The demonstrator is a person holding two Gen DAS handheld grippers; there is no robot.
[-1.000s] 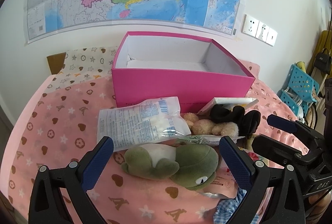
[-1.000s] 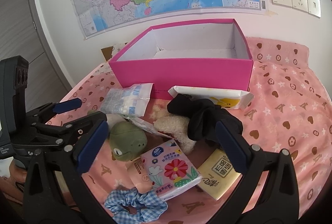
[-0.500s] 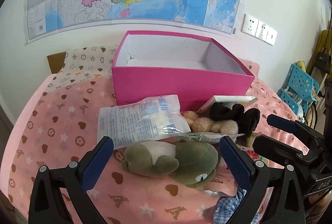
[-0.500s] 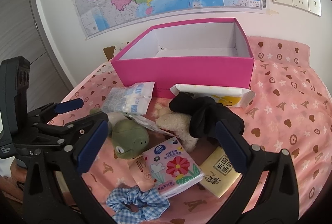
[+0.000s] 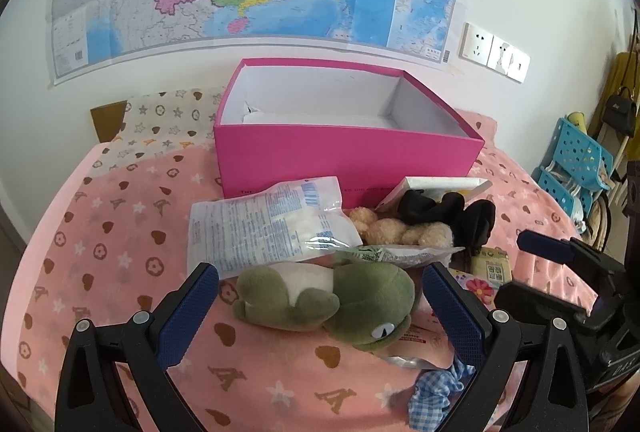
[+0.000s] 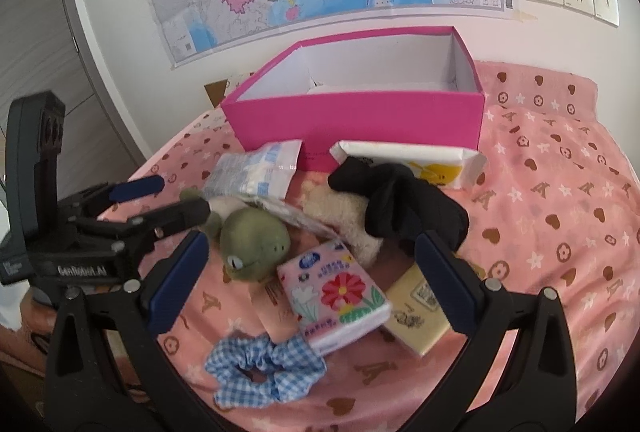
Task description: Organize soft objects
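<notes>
Sprawling in front of the open-topped rectangular pink cardboard box point(image 5: 348, 160) is a heap of soft things on a pink fleece cloth point(image 5: 100, 232) printed with hearts and stars. Nearest the box lie a crinkly clear plastic bag of white cotton pads point(image 5: 264, 228) and a flat white wipes packet point(image 6: 412, 162) touching its front wall. Just before these sit a nubbly beige plush point(image 5: 400, 230) and a limp black fabric piece point(image 6: 400, 200) draped over it. Closer still, the rounded green plush frog point(image 5: 340, 302) rests between the widely spread jaws of the left gripper point(image 5: 318, 306), untouched. A glossy pink floral tissue pack point(image 6: 336, 290), a flat yellow tissue pack point(image 6: 418, 308) and a ruffled blue gingham scrunchie point(image 6: 264, 364) lie between the equally spread jaws of the right gripper point(image 6: 308, 278), which grips nothing. Bare cloth stretches left and right of the box. Inside the box only its white lining and some white sheet on the floor show.
</notes>
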